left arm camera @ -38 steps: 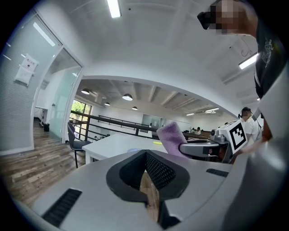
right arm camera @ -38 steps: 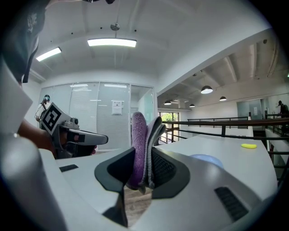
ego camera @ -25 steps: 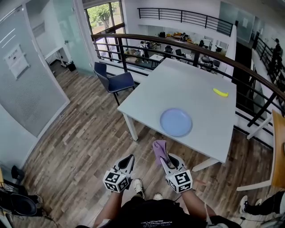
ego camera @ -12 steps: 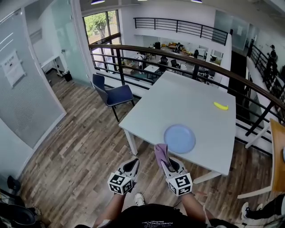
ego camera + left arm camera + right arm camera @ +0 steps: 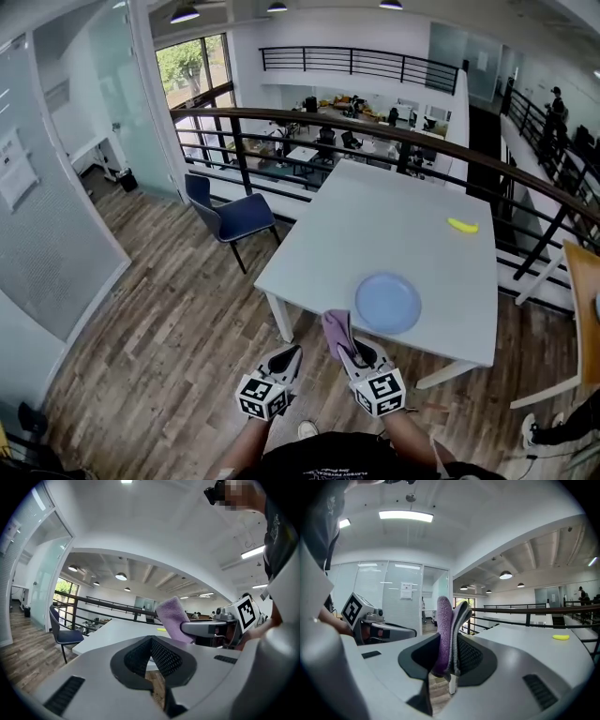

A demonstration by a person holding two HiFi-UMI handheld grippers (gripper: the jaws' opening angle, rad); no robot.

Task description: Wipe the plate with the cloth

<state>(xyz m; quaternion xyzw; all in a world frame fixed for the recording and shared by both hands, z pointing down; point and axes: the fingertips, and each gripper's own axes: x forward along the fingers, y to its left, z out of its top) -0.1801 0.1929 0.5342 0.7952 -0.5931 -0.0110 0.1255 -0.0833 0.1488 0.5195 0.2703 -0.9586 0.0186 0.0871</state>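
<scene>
Head view: I see both forearms reaching forward side by side, with the grippers aimed about level at the white table point(image 5: 394, 216). The left gripper point(image 5: 289, 356) is clenched and the right gripper point(image 5: 345, 349) is beside it. The right one carries the purple cloth point(image 5: 336, 328), upright and just short of the blue plate point(image 5: 387, 303), which lies near the table's near edge.

Left gripper view: the jaws meet with nothing between them.

Right gripper view: the jaws pinch the cloth's lower part, and its top stands above the tips.

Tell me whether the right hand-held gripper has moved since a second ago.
Yes. The right hand-held gripper has closed in on the table; its cloth now reaches the near edge.
</scene>
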